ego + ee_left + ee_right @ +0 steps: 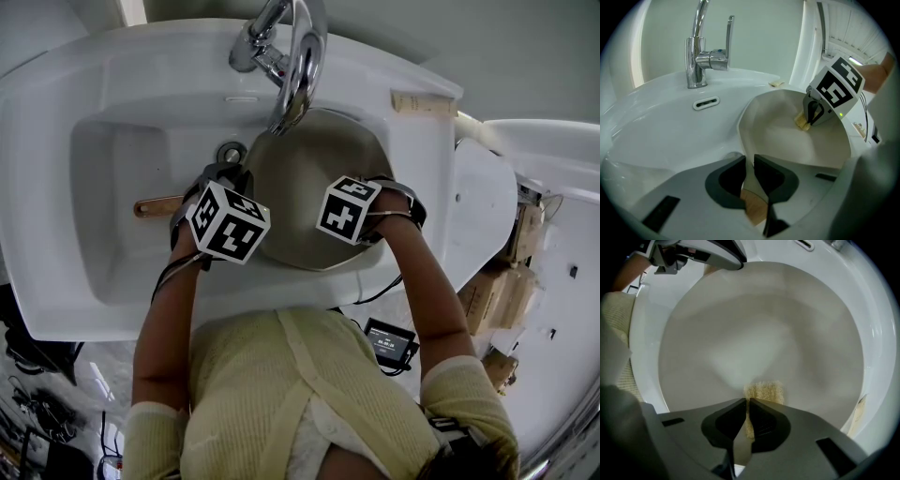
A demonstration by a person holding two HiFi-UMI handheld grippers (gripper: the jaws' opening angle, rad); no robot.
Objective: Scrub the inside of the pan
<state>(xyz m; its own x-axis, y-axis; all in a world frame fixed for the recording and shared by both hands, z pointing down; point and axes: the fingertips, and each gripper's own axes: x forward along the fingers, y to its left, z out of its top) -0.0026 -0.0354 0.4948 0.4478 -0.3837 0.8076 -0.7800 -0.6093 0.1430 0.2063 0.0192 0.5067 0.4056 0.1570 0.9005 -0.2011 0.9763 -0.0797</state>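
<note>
Pan (309, 187) is lying tilted inside the sink (94, 234). Left gripper (749, 164) is clamping its wooden handle (754, 208), probably the surest hold on such a smooth, stiff thing. Right gripper (746, 406) is pinching a soft sponge (764, 391) against the inside.

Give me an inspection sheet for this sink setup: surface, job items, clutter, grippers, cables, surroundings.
Surface: white sink, with the pan in its basin.
Job's things: pan lies under the faucet; sponge is pressed on its inside.
Clutter: beige block on the sink's ledge.
Grippers: left gripper has its jaws shut on the pan's rim above the wooden handle; right gripper is shut on the sponge.
Cables: black cable runs from the left gripper.
Surroundings: boxes right of the sink.
</note>
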